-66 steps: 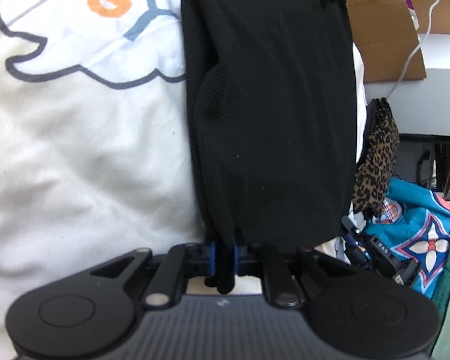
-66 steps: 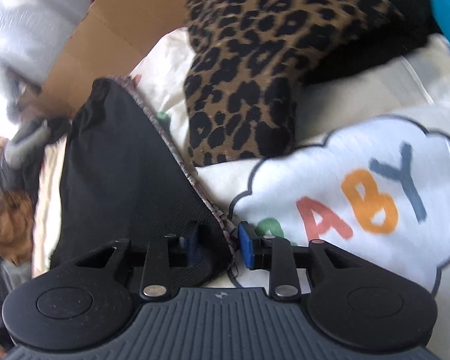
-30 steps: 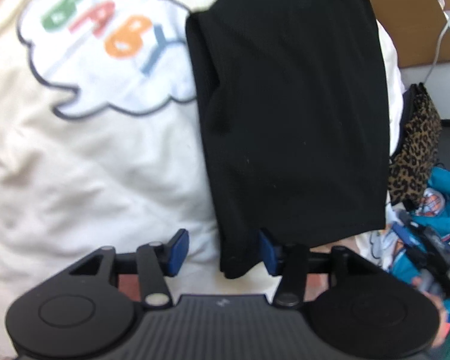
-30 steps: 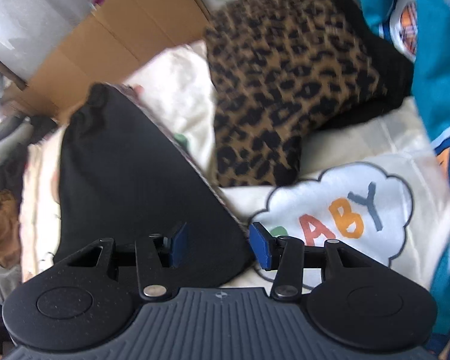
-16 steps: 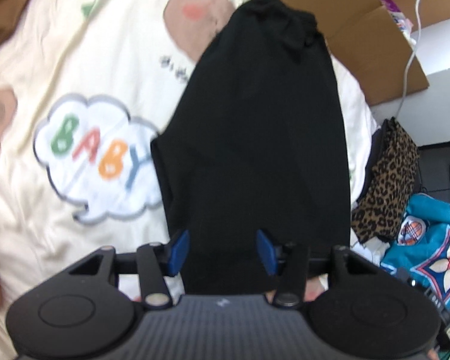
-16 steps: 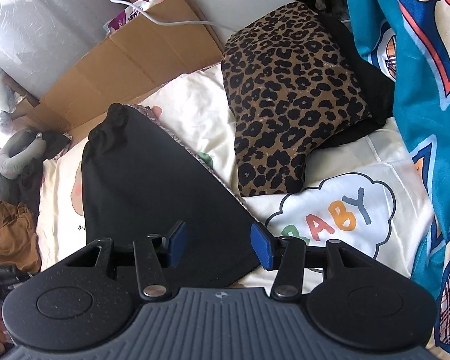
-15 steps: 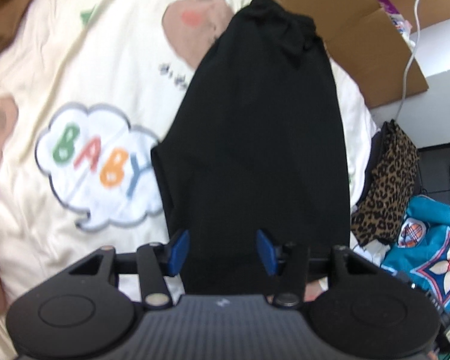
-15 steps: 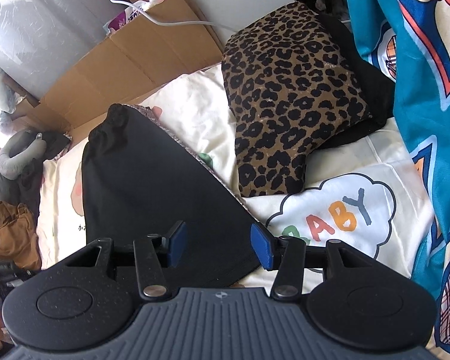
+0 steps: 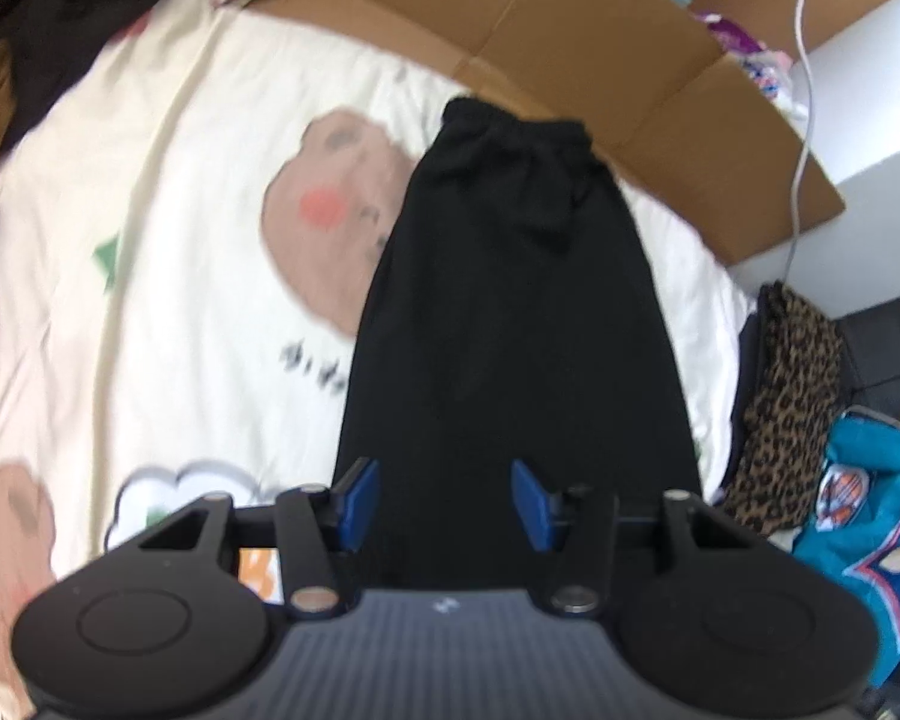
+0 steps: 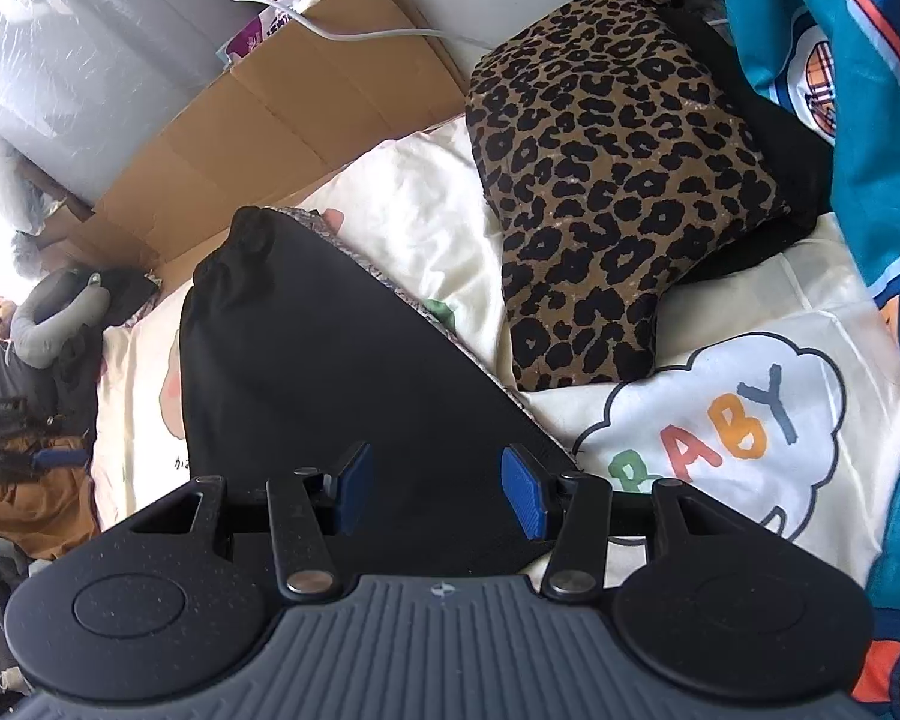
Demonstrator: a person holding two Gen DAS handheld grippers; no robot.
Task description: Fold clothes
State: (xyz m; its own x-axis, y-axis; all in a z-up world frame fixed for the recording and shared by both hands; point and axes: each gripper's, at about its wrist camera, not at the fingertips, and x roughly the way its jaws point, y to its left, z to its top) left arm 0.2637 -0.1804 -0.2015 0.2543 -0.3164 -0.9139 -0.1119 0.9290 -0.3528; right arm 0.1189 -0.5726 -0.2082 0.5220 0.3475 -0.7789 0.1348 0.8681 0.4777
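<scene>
Black garment, folded lengthwise into a long narrow strip, lies flat on the cream cartoon-print bedsheet, gathered waistband end toward the flattened cardboard at the far edge of the bed. Left tool held above the near end of the garment, pointing steeply down; blue pads parted about halfway, nothing between them, cloth lies below and not gripped. Right tool likewise about half open and empty, over the near corner of the same garment. Folded leopard-print piece sits on the sheet just beside the garment's long edge, resting on a black item. "BABY" cloud print visible on the sheet by the right tool. Teal patterned fabric at the bed's side. White cable runs over the cardboard. Left view slightly blurred
</scene>
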